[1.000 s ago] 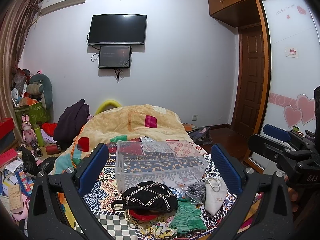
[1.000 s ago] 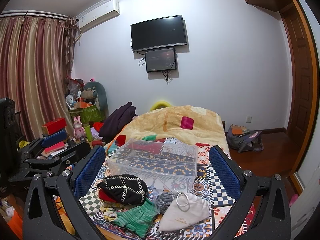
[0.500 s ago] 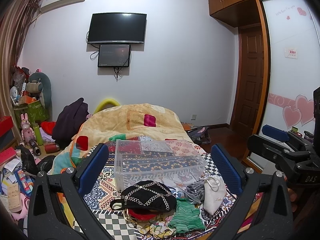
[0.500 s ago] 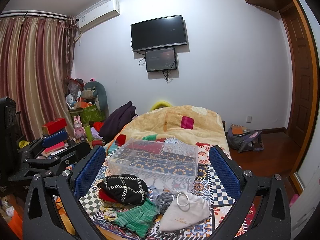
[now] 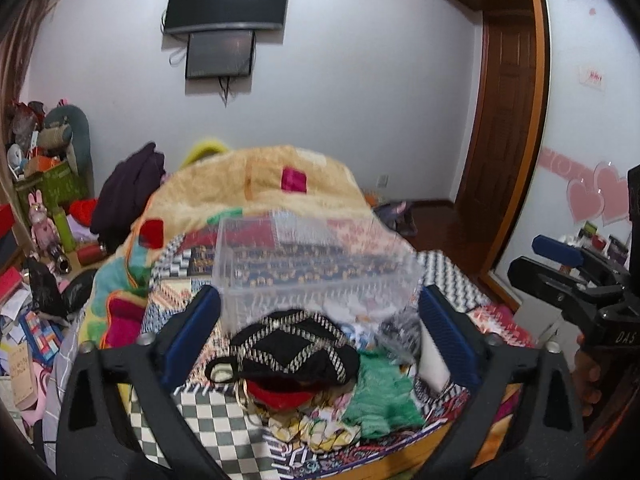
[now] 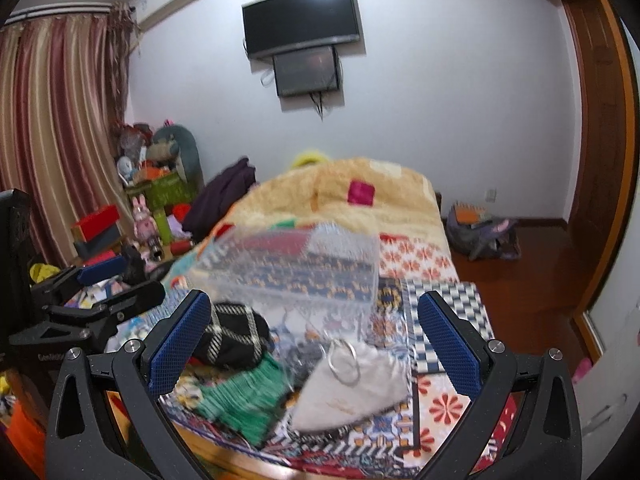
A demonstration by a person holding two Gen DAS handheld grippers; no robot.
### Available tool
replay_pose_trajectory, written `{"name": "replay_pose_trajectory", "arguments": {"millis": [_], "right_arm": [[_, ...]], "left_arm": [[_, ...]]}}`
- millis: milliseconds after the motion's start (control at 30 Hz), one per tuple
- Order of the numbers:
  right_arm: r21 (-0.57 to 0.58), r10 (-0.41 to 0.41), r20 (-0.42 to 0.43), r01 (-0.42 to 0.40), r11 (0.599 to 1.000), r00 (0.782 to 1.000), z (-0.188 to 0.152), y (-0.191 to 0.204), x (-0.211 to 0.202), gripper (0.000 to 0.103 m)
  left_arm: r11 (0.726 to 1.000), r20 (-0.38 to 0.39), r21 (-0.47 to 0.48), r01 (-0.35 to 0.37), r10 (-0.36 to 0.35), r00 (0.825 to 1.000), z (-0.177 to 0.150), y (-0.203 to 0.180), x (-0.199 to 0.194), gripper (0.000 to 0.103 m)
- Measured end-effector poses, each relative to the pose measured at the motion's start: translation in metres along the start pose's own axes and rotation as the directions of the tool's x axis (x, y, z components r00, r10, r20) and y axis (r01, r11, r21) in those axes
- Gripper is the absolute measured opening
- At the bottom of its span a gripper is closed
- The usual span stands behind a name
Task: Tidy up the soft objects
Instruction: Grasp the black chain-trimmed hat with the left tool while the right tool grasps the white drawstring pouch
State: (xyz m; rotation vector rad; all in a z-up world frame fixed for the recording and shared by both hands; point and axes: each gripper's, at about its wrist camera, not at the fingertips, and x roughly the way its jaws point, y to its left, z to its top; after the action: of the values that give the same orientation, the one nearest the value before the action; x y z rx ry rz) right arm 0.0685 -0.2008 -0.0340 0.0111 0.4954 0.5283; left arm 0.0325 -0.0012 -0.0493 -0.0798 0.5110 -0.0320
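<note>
A heap of soft things lies at the near end of the bed: a black hat with gold chains (image 5: 290,350) (image 6: 232,336), a red cloth (image 5: 280,396) under it, a green knit piece (image 5: 380,396) (image 6: 236,396) and a white drawstring pouch (image 6: 348,388) with a metal ring. Behind them stands a clear plastic box (image 5: 316,272) (image 6: 288,276), open on top. My left gripper (image 5: 320,340) is open above the hat. My right gripper (image 6: 316,344) is open above the pouch. Each gripper shows at the edge of the other's view.
The bed carries a patterned cloth (image 6: 444,312) and a tan blanket (image 5: 256,184). Clutter, boxes and toys (image 5: 44,216) fill the floor on the left. A bag (image 6: 480,236) lies on the wooden floor at right. A TV (image 5: 228,0) hangs on the far wall.
Both grippers have moved forward and down toward the heap, so the hat, pouch and box look larger. Both stay open and empty.
</note>
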Motion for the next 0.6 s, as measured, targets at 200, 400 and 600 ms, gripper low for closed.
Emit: {"name": "replay_pose_trajectory", "arguments": {"millis": [200,400,600], "right_arm": [[0.03,-0.001,-0.139,0.006,1.0,0.99,-0.028,-0.018,0.025,0.102],[0.081,0.008,-0.273,0.014,0.997,0.962,-0.05,-0.038,0.047,0.088],[0.093,0.0,-0.316,0.031,0.995,0.949,-0.06,-0.042,0.062,0.074]], "left_arm": [[1.0,-0.1,-0.017,-0.021,0.019,0.995,-0.021,0.012,0.033,0.086],[0.999,-0.158,-0.034,-0.028,0.023,0.987,-0.035,0.027,0.054,0.08],[0.999,-0.206,-0.04,-0.025,0.016,0.978,-0.043,0.032,0.071,0.062]]}}
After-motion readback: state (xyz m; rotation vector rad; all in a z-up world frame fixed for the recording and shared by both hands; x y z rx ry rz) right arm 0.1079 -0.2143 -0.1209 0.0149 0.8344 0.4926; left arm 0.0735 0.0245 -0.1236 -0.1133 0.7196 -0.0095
